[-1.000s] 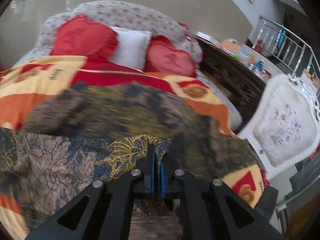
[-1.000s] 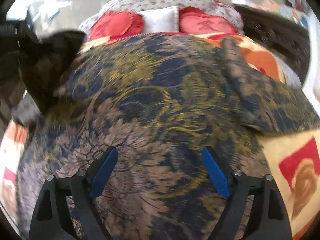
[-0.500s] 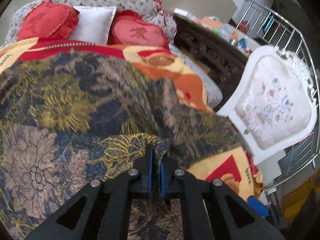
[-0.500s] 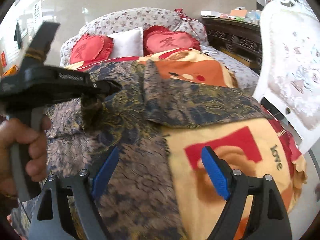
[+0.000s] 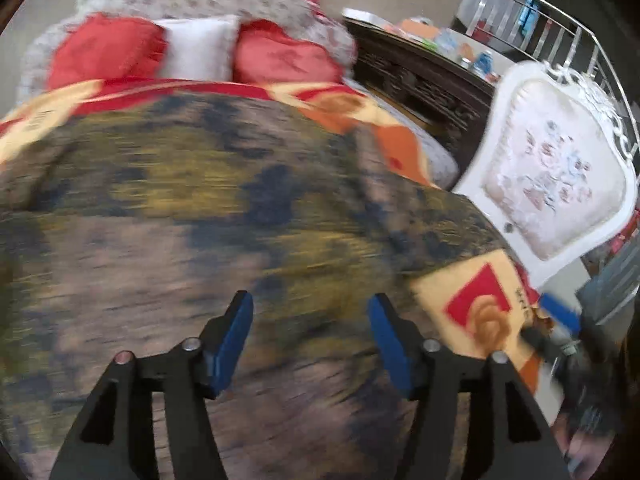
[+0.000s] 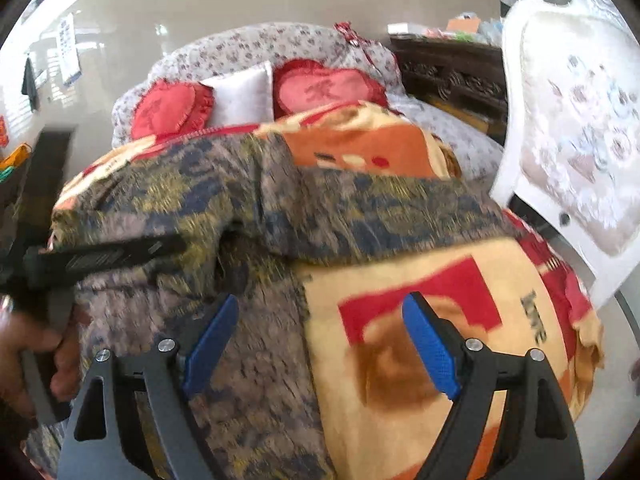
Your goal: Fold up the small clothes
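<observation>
A garment (image 5: 200, 200) patterned in navy, brown and gold lies spread on the bed, blurred in the left wrist view. My left gripper (image 5: 311, 300) hovers just above it; its jaws are opening and its blue pads stand apart with no cloth pinched between them. In the right wrist view the garment (image 6: 360, 208) shows a folded layer and a sleeve reaching right. My right gripper (image 6: 320, 300) is open over the garment's right edge, where it meets the blanket (image 6: 400, 360). A hand (image 6: 24, 344) holds the left tool's black body (image 6: 100, 258) at the left.
The orange, red and cream blanket (image 5: 480, 308) covers the bed. Red heart cushions and a white pillow (image 5: 200, 52) lie at the head. A white padded chair (image 5: 560, 184) stands close at the right, with a dark carved cabinet (image 5: 420, 84) and a metal railing behind.
My left gripper went from shut on a fold of the garment to open, letting the cloth drop flat. My right gripper shifted from over the garment's middle to its right edge.
</observation>
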Available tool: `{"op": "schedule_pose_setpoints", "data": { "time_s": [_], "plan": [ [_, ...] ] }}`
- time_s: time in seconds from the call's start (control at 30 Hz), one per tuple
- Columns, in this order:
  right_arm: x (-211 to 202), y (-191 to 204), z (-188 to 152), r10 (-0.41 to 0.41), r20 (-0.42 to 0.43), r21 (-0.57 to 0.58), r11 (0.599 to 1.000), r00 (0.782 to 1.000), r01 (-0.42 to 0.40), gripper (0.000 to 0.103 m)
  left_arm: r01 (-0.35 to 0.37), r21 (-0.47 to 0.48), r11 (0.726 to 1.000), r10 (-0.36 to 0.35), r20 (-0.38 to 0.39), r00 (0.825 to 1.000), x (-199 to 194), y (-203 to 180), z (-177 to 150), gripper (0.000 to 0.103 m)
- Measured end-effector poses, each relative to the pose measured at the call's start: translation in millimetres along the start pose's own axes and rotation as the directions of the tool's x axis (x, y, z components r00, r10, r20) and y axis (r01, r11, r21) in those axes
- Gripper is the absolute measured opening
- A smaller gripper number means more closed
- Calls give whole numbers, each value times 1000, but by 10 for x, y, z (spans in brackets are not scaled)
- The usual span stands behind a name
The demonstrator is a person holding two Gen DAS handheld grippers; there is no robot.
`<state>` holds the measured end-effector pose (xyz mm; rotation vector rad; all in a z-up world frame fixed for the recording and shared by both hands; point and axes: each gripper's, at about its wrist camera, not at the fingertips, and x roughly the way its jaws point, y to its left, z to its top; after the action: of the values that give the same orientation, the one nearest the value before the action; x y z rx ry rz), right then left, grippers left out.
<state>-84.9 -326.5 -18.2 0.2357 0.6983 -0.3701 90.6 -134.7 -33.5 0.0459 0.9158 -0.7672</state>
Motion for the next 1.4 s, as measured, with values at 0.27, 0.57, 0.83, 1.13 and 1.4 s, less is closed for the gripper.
{"op": "schedule_pose_setpoints", "data": {
  "time_s": [0.27, 0.57, 0.83, 1.13, 1.4],
  "plan": [
    [458, 782, 386, 178, 2, -123, 976, 984, -177, 39, -285, -303, 909, 318, 64, 946, -705, 1584, -49, 51],
    [1053, 512, 399, 288, -144, 117, 955, 947, -273, 34, -304, -395, 867, 366, 89, 926, -1091, 1934, -478, 48],
    [1500, 539, 282, 426, -259, 73, 904, 867, -422, 22, -310, -358, 881, 361, 85, 929, -887, 1571, -852, 54],
    [1416, 197, 358, 362, -274, 24, 929, 891, -370, 0, -304, -385, 871, 362, 88, 928, -909, 1635, -951, 54],
    [1505, 197, 125, 340, -282, 50, 939, 897, -340, 0, -265, -338, 903, 341, 189, 921, -878, 1784, -82, 47]
  ]
}}
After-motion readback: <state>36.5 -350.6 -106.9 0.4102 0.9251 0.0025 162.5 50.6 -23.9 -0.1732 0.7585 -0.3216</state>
